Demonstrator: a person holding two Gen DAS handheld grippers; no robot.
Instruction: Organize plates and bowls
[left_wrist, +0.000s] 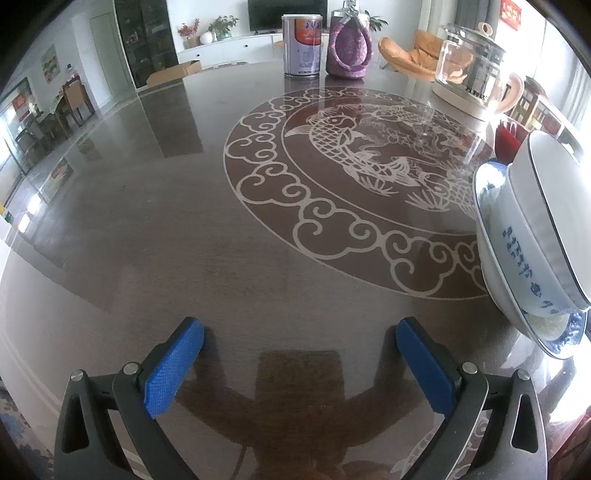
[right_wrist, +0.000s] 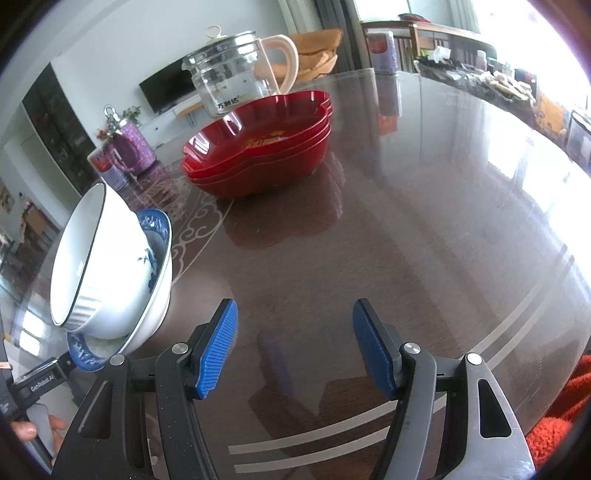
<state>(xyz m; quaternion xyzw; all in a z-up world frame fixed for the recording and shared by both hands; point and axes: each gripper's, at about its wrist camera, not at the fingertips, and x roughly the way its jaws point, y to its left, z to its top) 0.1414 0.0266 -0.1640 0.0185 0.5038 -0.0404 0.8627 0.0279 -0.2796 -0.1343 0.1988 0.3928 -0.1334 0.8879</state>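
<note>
Two claws stand over the bench, both with jaws wide apart and nothing between the blue ribbed pads. The left claw looks onto bare dark wood; the right claw does the same.

The relation that matters: the white bowl lies between the two claws, to the right of the left claw and to the left of the right claw, just beside each. It is not seated. It leans tilted inside a blue-patterned bowl, mouth turned away from the right claw, with a blue-rimmed plate under both. Judged from both views, neither claw is clearly nearer; the left claw's side faces the bowl's outer wall and foot.

The red plates, lobed and nested in a stack of about three, sit farther back on the right claw's side, well apart from the white bowl.

Materials: white bowl is glazed ceramic, dark line at the rim, fluted lower wall, blue lettering outside. Red plates look like glossy plastic. Bench top is polished and reflective, with a pale inlaid fish medallion. Glazed surfaces will likely be slippery under the pads.

A glass kettle stands behind the red stack.
</note>
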